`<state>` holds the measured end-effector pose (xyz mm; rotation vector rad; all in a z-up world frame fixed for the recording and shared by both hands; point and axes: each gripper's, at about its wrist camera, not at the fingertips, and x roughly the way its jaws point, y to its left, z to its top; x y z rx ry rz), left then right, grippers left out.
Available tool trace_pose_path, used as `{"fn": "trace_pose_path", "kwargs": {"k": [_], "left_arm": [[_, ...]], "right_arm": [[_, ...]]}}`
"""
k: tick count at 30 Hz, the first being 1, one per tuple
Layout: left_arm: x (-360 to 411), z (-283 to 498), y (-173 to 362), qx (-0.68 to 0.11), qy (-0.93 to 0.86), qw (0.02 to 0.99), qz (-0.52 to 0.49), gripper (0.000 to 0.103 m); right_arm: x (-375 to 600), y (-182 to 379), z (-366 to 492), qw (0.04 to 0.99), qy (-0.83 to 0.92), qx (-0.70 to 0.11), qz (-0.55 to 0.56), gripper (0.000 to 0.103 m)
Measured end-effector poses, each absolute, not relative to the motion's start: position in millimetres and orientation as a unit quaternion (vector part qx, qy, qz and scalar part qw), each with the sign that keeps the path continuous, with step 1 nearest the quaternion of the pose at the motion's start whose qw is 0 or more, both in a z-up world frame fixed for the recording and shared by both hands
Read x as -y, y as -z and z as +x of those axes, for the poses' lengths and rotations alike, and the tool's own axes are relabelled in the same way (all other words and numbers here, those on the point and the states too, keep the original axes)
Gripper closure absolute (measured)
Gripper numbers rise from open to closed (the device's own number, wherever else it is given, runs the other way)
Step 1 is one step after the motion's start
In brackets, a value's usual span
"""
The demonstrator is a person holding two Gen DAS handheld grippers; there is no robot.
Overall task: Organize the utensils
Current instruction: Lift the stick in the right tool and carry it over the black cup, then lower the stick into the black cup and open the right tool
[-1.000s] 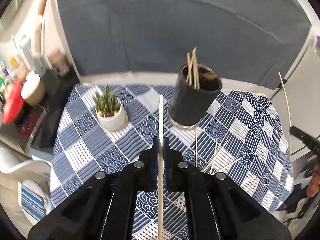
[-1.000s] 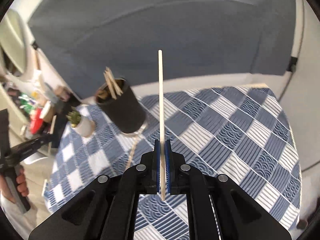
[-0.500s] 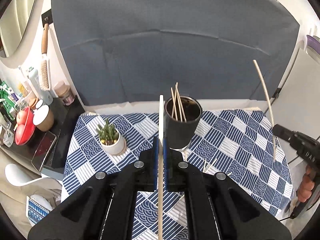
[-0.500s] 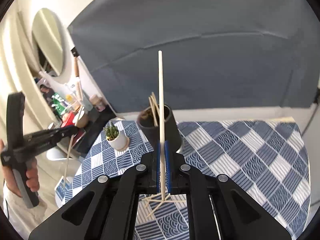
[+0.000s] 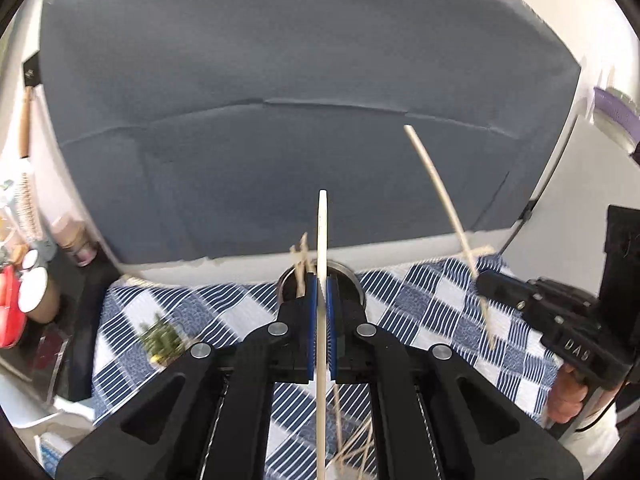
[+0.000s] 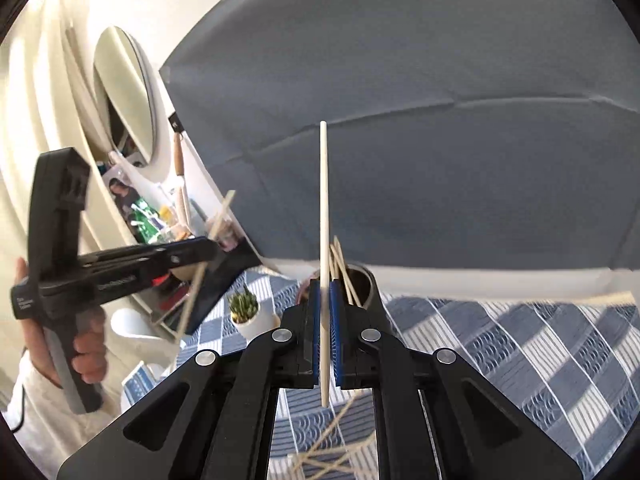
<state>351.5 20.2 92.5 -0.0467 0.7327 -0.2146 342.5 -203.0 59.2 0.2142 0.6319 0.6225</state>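
My left gripper is shut on a pale wooden chopstick that stands upright between the blue pads. My right gripper is shut on another chopstick, also upright. A dark cylindrical holder with several chopsticks in it stands just beyond both grippers, mostly hidden in the left wrist view. Several loose chopsticks lie on the blue checked tablecloth below. The right gripper with its chopstick also shows in the left wrist view, the left gripper in the right wrist view.
A small potted succulent stands left of the holder. A dark counter with jars, bottles and a red object lies past the table's left edge. A grey backdrop hangs behind the table.
Both grippers have tilted up and moved closer to the holder, still holding their chopsticks. The holder now sits right behind the fingertips in both views.
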Motion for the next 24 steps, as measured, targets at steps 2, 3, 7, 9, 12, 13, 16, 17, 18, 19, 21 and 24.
{"fn": "trace_pose_path", "kwargs": {"k": [2, 3, 7, 9, 12, 13, 16, 17, 18, 19, 21, 24], "left_arm": [[-22, 363, -88, -0.351, 0.115, 0.929, -0.037, 0.098], [-25, 370, -86, -0.348, 0.122, 0.928, -0.047, 0.098], [-33, 392, -81, -0.33, 0.142, 0.93, -0.079, 0.098], [-36, 405, -79, -0.321, 0.148, 0.931, -0.095, 0.098], [-41, 422, -74, -0.314, 0.153, 0.93, -0.115, 0.098], [-42, 427, -72, -0.313, 0.154, 0.93, -0.116, 0.098], [-43, 443, -65, -0.306, 0.153, 0.932, -0.123, 0.098], [-45, 449, -62, -0.305, 0.159, 0.93, -0.132, 0.098], [-46, 454, -58, -0.303, 0.16, 0.928, -0.143, 0.098], [-47, 456, -56, -0.301, 0.158, 0.929, -0.147, 0.098], [-49, 463, -48, -0.289, 0.154, 0.933, -0.149, 0.098], [-49, 464, -39, -0.264, 0.151, 0.94, -0.153, 0.098]], "right_arm": [[200, -58, 353, 0.896, -0.314, -0.294, 0.113, 0.098], [197, -56, 361, 0.894, -0.32, -0.29, 0.117, 0.098], [184, -43, 388, 0.888, -0.338, -0.284, 0.125, 0.098], [180, -32, 400, 0.885, -0.343, -0.286, 0.129, 0.098], [175, -12, 421, 0.873, -0.361, -0.29, 0.155, 0.098], [173, -7, 426, 0.87, -0.364, -0.291, 0.161, 0.098], [168, 13, 444, 0.86, -0.372, -0.298, 0.181, 0.098], [166, 20, 449, 0.858, -0.372, -0.301, 0.186, 0.098], [165, 27, 453, 0.855, -0.374, -0.304, 0.191, 0.098], [164, 31, 456, 0.854, -0.375, -0.305, 0.194, 0.098], [160, 39, 460, 0.853, -0.375, -0.306, 0.196, 0.098], [156, 49, 463, 0.852, -0.378, -0.31, 0.188, 0.098]]}}
